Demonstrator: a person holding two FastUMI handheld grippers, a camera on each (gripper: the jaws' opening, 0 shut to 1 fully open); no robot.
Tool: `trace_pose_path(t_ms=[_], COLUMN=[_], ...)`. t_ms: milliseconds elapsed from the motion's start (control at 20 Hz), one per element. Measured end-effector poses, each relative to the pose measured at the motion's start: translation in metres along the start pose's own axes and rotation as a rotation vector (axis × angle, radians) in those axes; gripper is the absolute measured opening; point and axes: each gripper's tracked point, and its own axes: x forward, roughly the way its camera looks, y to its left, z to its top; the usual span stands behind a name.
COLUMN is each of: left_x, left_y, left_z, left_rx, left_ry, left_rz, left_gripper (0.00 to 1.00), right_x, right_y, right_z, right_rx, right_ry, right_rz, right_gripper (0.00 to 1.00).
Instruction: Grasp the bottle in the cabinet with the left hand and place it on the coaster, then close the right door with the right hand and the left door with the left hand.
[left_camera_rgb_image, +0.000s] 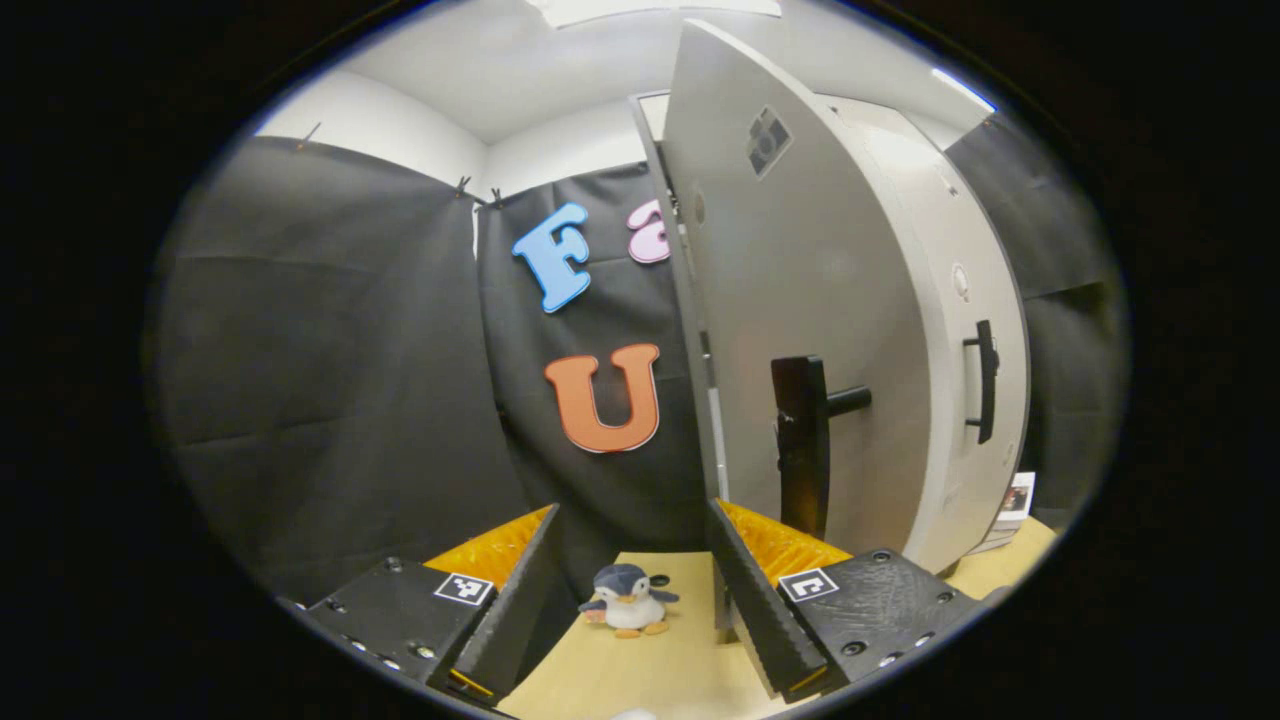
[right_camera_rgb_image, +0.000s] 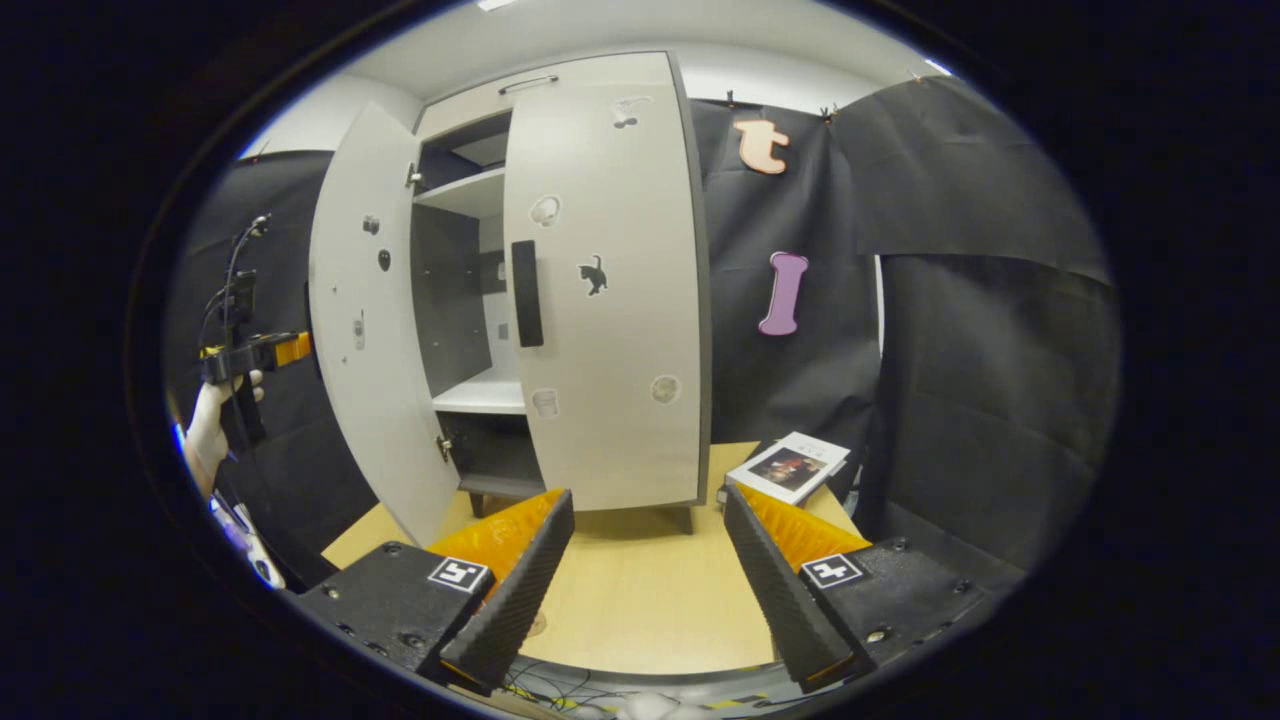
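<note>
One cabinet (right_camera_rgb_image: 600, 300) stands upright on the bench (right_camera_rgb_image: 640, 600), with two doors. The right door (right_camera_rgb_image: 610, 280) is nearly closed — the left door (right_camera_rgb_image: 365, 330) swings wide toward me, its long axis vertical. In the left gripper view, my left claw (left_camera_rgb_image: 630, 610) is released, fingers spread, close to the left door's outer face and its one black handle (left_camera_rgb_image: 803, 450). My right claw (right_camera_rgb_image: 645, 590) hangs released above the bench. One toy penguin (left_camera_rgb_image: 628, 600) and one booklet (right_camera_rgb_image: 788, 466) lie there. I cannot see where the bottle is.
</note>
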Motion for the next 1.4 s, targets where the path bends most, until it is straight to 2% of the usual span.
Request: trace_pose_path(t_ms=[50, 100, 300, 450, 500, 800, 950, 1050, 1100, 1200, 1250, 1400], left_x=[0.001, 0.001, 0.011, 0.017, 0.017, 0.006, -0.006, -0.020, -0.028, -0.045, -0.054, -0.076], left_y=[-0.011, -0.023, -0.062, -0.088, -0.093, -0.107, -0.111, -0.112, -0.115, -0.117, -0.118, -0.112], left_z=[0.001, -0.001, 0.006, 0.008, 0.008, 0.001, 0.004, 0.004, 0.004, 0.006, 0.008, 0.005], left_rx=[-0.014, -0.031, -0.032, -0.049, -0.056, -0.038, -0.032, -0.029, -0.030, -0.040, -0.044, -0.050], left_ry=[0.004, 0.010, -0.003, -0.003, -0.002, 0.022, 0.010, 0.011, 0.013, 0.013, 0.011, 0.017], left_rz=[-0.014, -0.029, -0.082, -0.122, -0.133, -0.153, -0.176, -0.191, -0.200, -0.217, -0.225, -0.219], left_gripper=[0.85, 0.92, 0.85, 0.93, 0.95, 0.97, 0.97, 0.97, 0.97, 0.97, 0.97, 0.97], right_x=[0.000, 0.000, -0.001, -0.002, -0.003, -0.005, -0.007, -0.008, -0.006, -0.005, -0.005, -0.005], right_y=[-0.006, -0.011, -0.026, -0.032, -0.033, -0.034, -0.029, -0.022, -0.020, -0.015, -0.012, 0.001], right_z=[0.000, 0.000, 0.003, 0.004, 0.003, 0.005, 0.005, 0.008, 0.010, 0.016, 0.019, 0.025], right_rx=[0.001, 0.003, -0.004, -0.007, -0.007, -0.002, 0.003, 0.004, 0.000, -0.012, -0.016, -0.025], right_ry=[0.003, 0.007, 0.007, 0.006, 0.006, -0.003, -0.012, -0.023, -0.028, -0.054, -0.065, -0.087], right_rz=[-0.004, -0.003, -0.004, -0.013, -0.017, -0.032, -0.033, -0.032, -0.038, -0.055, -0.060, -0.058], right_gripper=[0.99, 0.99, 1.00, 0.99, 0.96, 0.99, 0.96, 0.96, 0.99, 0.96, 0.99, 0.99])
